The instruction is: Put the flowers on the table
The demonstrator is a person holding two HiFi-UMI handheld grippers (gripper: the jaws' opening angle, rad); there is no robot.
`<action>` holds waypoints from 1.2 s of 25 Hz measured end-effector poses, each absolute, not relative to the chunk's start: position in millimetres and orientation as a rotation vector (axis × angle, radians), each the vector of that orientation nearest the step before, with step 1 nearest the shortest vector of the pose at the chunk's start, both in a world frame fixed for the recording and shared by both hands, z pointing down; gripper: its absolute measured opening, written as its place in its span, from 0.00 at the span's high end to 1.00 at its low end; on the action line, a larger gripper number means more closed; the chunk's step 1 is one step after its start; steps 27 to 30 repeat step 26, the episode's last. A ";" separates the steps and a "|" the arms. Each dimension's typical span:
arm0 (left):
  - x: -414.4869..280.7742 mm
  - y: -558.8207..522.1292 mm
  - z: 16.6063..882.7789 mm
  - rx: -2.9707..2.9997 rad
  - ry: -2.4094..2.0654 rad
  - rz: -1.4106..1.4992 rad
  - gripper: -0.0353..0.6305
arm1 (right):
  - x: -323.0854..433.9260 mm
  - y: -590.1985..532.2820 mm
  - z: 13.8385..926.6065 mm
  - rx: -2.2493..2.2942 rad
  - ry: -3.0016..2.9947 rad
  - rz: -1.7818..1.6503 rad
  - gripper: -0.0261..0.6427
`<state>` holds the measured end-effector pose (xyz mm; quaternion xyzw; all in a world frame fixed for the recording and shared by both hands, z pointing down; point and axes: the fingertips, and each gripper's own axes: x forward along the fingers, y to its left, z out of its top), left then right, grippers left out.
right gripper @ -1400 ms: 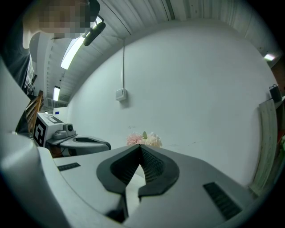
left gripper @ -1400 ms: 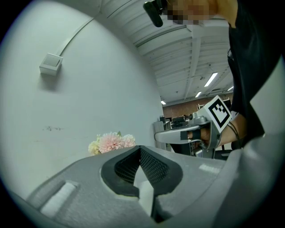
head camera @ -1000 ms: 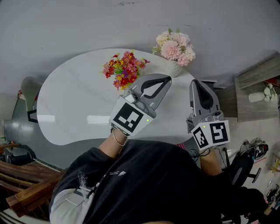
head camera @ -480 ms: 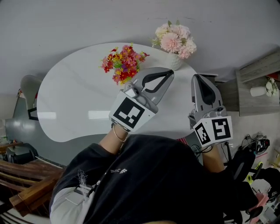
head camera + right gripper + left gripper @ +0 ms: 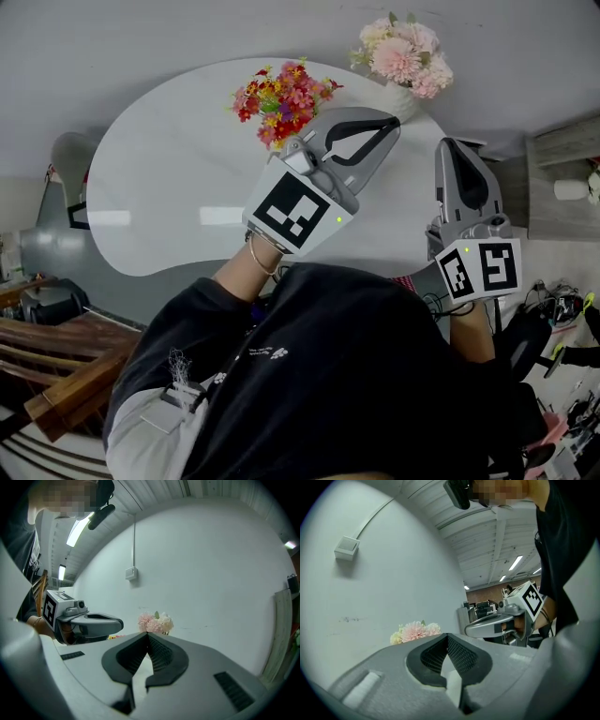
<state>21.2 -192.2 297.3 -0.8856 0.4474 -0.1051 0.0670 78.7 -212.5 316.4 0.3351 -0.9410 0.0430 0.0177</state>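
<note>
Flowers already stand on the white table (image 5: 169,187): red-and-yellow bouquet (image 5: 284,101) leftmost, then our left gripper (image 5: 390,122), jaws together and empty, pink bouquet (image 5: 405,58) in its vase (image 5: 400,96), right gripper (image 5: 452,146) likewise closed on nothing. Neither gripper has moved; we judge placing finished.

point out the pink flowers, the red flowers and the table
pink flowers (image 5: 401,58), head view, on the middle pink bloom
red flowers (image 5: 281,98), head view, on the middle of the bunch
table (image 5: 169,192), head view, on the bare white top
</note>
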 end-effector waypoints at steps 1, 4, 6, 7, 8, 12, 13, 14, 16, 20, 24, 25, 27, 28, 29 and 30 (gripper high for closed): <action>22.1 -191.4 297.5 -2.676 1.336 -0.314 0.95 | 78.4 -212.4 316.5 1.038 -2.922 0.131 0.94; 24.2 -189.4 300.7 -2.680 1.296 -0.341 0.95 | 78.4 -212.3 316.9 1.037 -2.917 0.124 0.94; 22.4 -189.5 303.5 -2.666 1.287 -0.374 0.95 | 77.9 -212.2 317.8 1.031 -2.915 0.126 0.94; 21.3 -189.6 304.5 -2.665 1.285 -0.383 0.95 | 77.5 -212.1 318.3 1.027 -2.915 0.127 0.94; 20.6 -189.6 305.3 -2.666 1.281 -0.390 0.95 | 77.1 -212.2 318.8 1.023 -2.915 0.127 0.94; 19.5 -188.9 307.4 -2.667 1.264 -0.407 0.95 | 74.2 -211.9 320.7 1.000 -2.911 0.126 0.94; 18.5 -189.0 306.8 -2.665 1.267 -0.402 0.95 | 72.8 -211.6 321.1 0.994 -2.908 0.123 0.94; 17.5 -189.2 306.0 -2.665 1.268 -0.396 0.95 | 71.5 -211.2 321.4 0.989 -2.906 0.119 0.94; 16.1 -189.3 304.9 -2.669 1.263 -0.391 0.95 | 70.1 -210.4 322.0 0.983 -2.904 0.116 0.94; 13.9 -189.6 306.0 -2.668 1.253 -0.411 0.95 | 68.5 -208.4 324.1 0.972 -2.903 0.116 0.94; 10.1 -189.5 305.6 -2.667 1.262 -0.405 0.95 | 67.5 -207.4 326.5 0.980 -2.903 0.123 0.94; 8.9 -189.0 305.5 -2.666 1.264 -0.403 0.95 | 66.8 -207.0 327.0 0.982 -2.903 0.124 0.94; 7.7 -188.6 305.4 -2.664 1.266 -0.402 0.95 | 65.9 -206.6 327.4 0.984 -2.904 0.126 0.94; 7.7 -188.6 305.4 -2.664 1.266 -0.402 0.95 | 65.9 -206.6 327.4 0.984 -2.904 0.126 0.94; 7.7 -188.6 305.4 -2.664 1.266 -0.402 0.95 | 65.9 -206.6 327.4 0.984 -2.904 0.126 0.94; 7.7 -188.6 305.4 -2.664 1.266 -0.402 0.95 | 65.9 -206.6 327.4 0.984 -2.904 0.126 0.94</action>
